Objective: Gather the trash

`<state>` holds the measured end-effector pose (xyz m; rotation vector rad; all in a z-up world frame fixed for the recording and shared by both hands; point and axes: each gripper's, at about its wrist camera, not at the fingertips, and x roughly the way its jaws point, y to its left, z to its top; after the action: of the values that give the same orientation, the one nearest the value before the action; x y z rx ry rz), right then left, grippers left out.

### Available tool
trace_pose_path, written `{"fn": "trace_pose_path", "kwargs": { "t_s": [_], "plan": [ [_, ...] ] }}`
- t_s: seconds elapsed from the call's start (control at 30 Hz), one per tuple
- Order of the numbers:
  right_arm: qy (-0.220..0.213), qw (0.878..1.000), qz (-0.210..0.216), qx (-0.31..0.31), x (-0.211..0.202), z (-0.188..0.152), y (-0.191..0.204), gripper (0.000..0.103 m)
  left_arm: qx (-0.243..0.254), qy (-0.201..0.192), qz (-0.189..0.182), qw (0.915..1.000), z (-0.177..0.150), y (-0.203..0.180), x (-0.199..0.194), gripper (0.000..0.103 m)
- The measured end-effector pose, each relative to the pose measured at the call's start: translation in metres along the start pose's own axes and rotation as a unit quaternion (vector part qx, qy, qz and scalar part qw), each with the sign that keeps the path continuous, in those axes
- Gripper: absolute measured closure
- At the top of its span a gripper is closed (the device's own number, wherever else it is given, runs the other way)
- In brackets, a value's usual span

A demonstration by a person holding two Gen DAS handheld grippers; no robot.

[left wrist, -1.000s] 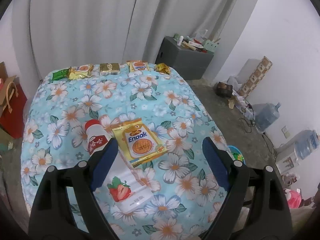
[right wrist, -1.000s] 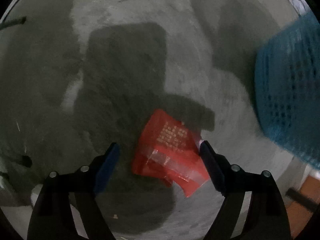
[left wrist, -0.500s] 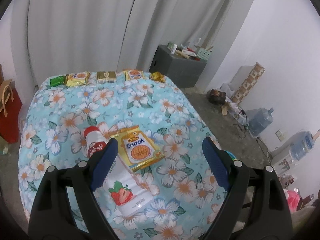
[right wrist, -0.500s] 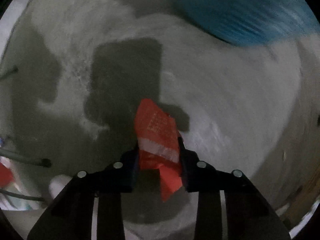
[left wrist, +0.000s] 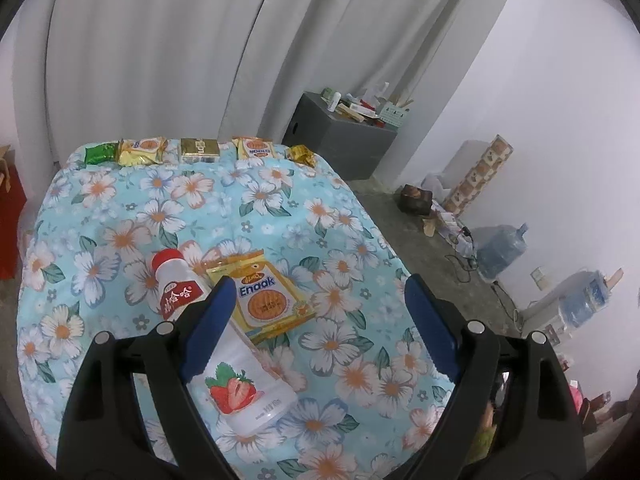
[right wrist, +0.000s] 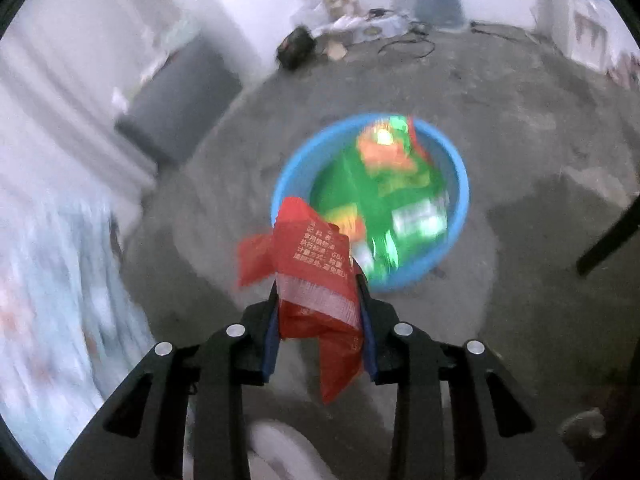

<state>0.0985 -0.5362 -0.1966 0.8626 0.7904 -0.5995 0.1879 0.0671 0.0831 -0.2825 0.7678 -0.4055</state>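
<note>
In the right wrist view my right gripper [right wrist: 318, 280] is shut on a crumpled red wrapper [right wrist: 316, 268], held above the floor. Just beyond it a blue bin [right wrist: 296, 168] sits on the concrete with green and orange wrappers [right wrist: 384, 184] inside. In the left wrist view my left gripper [left wrist: 316, 300] hangs open over a flowered table [left wrist: 120, 208]. A white strawberry drink bottle [left wrist: 236, 376] with a red cap lies under its left finger, and a yellow Enaak biscuit packet [left wrist: 264, 300] lies between the fingers, untouched.
Several snack packets [left wrist: 200, 150] line the table's far edge before a grey curtain. A dark cabinet [left wrist: 340, 140] with clutter stands behind, water jugs [left wrist: 500, 248] and cables along the right wall. A dark table leg [right wrist: 612, 240] stands right of the bin.
My right gripper closed on the red wrapper on the floor, then lifted it and swung round until the blue bin came into view ahead. The left gripper tilted slightly, still open.
</note>
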Motion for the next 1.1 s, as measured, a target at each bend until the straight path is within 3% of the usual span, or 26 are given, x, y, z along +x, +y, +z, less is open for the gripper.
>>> {"fn": "trace_pose_path", "kwargs": {
  "t_s": [0.13,0.2,0.33,0.5,0.6,0.67,0.73,0.97,1.1],
  "plan": [
    [0.046,0.997,-0.005,0.060,0.074,0.039,-0.018,0.070,0.002,-0.006,0.007,1.0000,0.000,0.004,-0.003,0.021],
    [0.069,0.993,-0.024,0.093,0.109,0.038,-0.029,0.070,-0.002,-0.006,0.013,0.9999,0.000,0.007,-0.004,0.021],
    [0.139,0.982,-0.108,0.064,0.171,0.044,-0.030,0.070,-0.010,-0.001,0.021,0.9997,0.001,0.011,0.000,0.021],
    [0.201,0.965,-0.157,0.055,0.212,0.043,-0.042,0.070,-0.005,0.002,0.023,0.9997,0.002,0.007,0.003,0.021],
    [0.201,0.967,-0.153,0.039,0.207,0.057,-0.031,0.061,0.003,-0.001,0.025,0.9997,0.002,0.004,0.000,0.021],
    [0.191,0.970,-0.149,0.024,0.196,0.062,-0.023,0.045,0.004,-0.004,0.025,0.9997,0.001,0.005,-0.001,0.021],
    [0.178,0.973,-0.146,0.009,0.180,0.068,-0.017,0.039,0.000,-0.006,0.021,0.9998,0.000,0.006,-0.002,0.021],
    [0.136,0.983,-0.123,-0.009,0.108,0.091,-0.007,0.037,-0.020,-0.008,0.005,0.9998,-0.009,0.013,-0.008,0.021],
    [0.095,0.991,-0.087,-0.034,0.076,0.098,-0.002,0.033,-0.026,-0.010,0.000,0.9996,-0.017,0.018,-0.018,0.021]
  ]
}}
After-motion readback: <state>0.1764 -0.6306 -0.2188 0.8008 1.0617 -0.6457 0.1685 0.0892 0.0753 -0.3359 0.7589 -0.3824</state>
